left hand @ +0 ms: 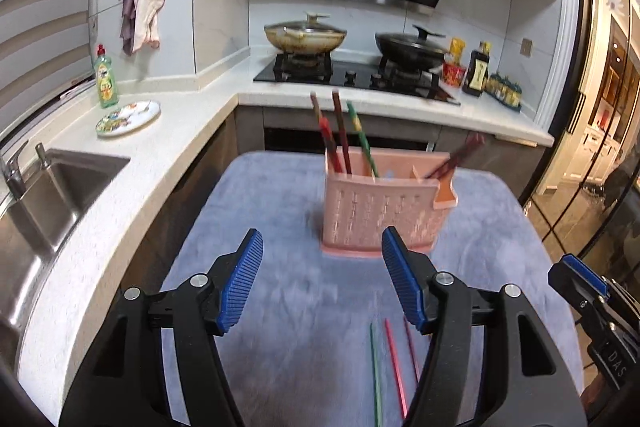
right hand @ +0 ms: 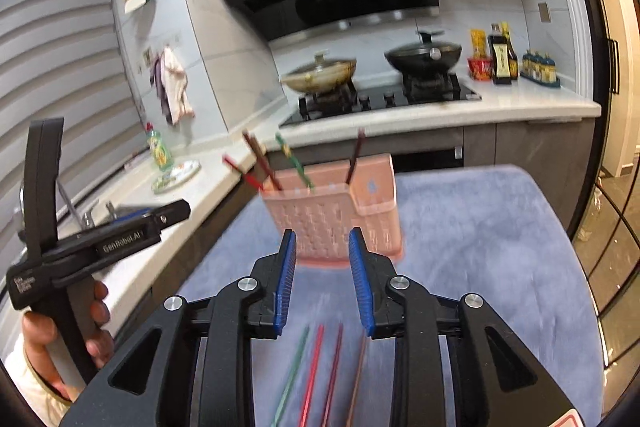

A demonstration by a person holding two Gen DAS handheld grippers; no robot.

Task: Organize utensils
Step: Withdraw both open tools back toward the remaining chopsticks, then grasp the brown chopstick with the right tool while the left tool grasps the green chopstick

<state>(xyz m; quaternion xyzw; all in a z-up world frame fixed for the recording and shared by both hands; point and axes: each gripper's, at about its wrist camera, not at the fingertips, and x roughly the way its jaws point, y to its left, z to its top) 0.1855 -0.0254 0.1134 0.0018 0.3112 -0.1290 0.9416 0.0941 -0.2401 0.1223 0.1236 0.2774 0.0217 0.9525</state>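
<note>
Both grippers empty, jaws apart, above the mat.
Left gripper [left hand: 322, 279] wide; right gripper [right hand: 322, 283] narrower. Chopsticks [right hand: 320, 367] lie flat, close together, before the holder [right hand: 332, 219]. Risk: pinching two at once, or tipping the light holder on insertion.

Two lidded woks [left hand: 305, 35] [left hand: 412, 45] are seen on the black hob [left hand: 352, 74]. A green detergent bottle [left hand: 105, 77] and a patterned plate [left hand: 128, 117] are set near the steel sink [left hand: 60, 187]; cloths [left hand: 143, 7] are hung on the wall.
</note>
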